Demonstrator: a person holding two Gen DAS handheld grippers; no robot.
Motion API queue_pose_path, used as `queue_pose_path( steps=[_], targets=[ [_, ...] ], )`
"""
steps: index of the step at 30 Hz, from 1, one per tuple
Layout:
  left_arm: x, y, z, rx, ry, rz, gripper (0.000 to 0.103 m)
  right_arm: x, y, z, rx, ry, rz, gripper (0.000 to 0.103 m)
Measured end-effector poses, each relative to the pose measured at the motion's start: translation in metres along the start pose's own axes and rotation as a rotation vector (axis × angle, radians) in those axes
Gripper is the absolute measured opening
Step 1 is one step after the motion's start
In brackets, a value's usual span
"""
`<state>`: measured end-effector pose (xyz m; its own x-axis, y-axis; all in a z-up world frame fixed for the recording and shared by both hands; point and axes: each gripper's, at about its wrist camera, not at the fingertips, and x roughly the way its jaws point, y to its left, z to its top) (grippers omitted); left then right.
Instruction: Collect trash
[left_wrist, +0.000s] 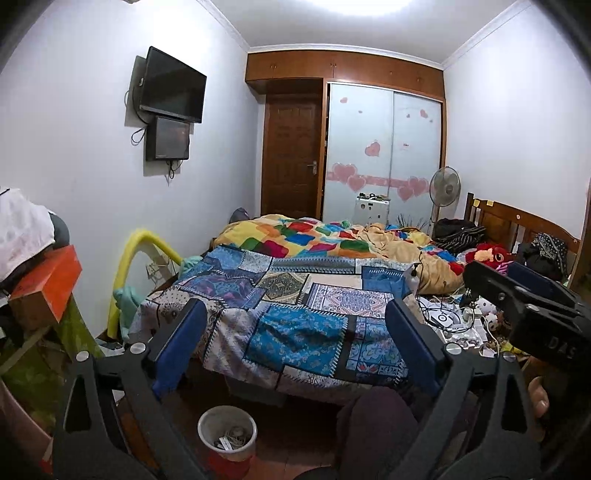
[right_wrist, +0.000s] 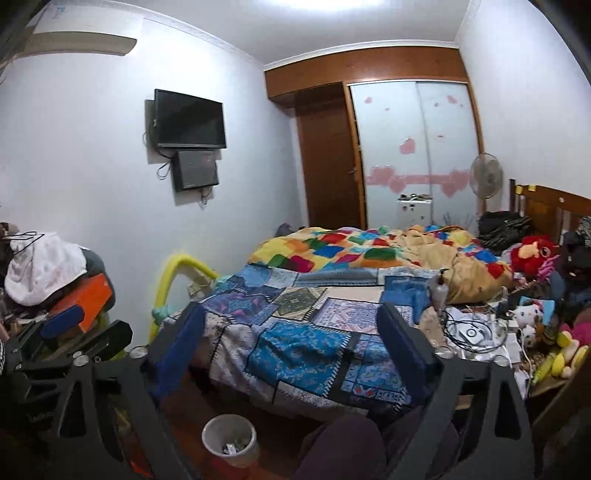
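Left wrist view, swept left to right: orange box (left_wrist: 48, 284) on a cluttered stand at 9 o'clock, wall-mounted TV (left_wrist: 173, 90) at 11, and a white waste bin (left_wrist: 227, 435) on the floor at 6, standing just off the foot of the bed. The bin holds a small heap of paper-like scraps; it looks well short of full. Left gripper (left_wrist: 295, 332) has its blue pads wide apart with nothing between them, framing the patchwork quilt (left_wrist: 295, 295). Right gripper (left_wrist: 517, 291) enters at 3 o'clock, likewise spread and empty; the right wrist view confirms this, with the same bin (right_wrist: 229, 439) at 6 o'clock there. At 4 o'clock, a bedside surface (left_wrist: 458, 325) carries tangled cables, small white devices and plush toys; whether any of that is trash I cannot tell. Judgement: some rubbish is already in the bin, both tools are free, so at least one deposit appears done. What remains is unclear; the likeliest ground left to check is the clutter at 4 o'clock and the floor near the stand at 8.
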<state>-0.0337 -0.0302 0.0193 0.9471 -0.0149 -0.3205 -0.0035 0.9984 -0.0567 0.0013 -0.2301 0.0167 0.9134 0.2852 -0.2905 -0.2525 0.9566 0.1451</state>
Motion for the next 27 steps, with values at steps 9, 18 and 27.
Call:
queue_pose_path(
  steps=[9, 18, 27],
  targets=[
    [0.001, 0.004, -0.007, -0.015, 0.014, 0.01, 0.098, 0.0, 0.001, -0.006, 0.0, 0.03, -0.017, 0.097],
    [0.002, 0.005, -0.012, -0.024, 0.036, 0.01, 0.098, -0.001, 0.005, -0.014, -0.019, 0.063, -0.009, 0.097],
    [0.003, 0.006, -0.014, -0.03, 0.042, 0.009, 0.098, -0.001, 0.009, -0.013, -0.026, 0.077, -0.005, 0.097]
  ],
)
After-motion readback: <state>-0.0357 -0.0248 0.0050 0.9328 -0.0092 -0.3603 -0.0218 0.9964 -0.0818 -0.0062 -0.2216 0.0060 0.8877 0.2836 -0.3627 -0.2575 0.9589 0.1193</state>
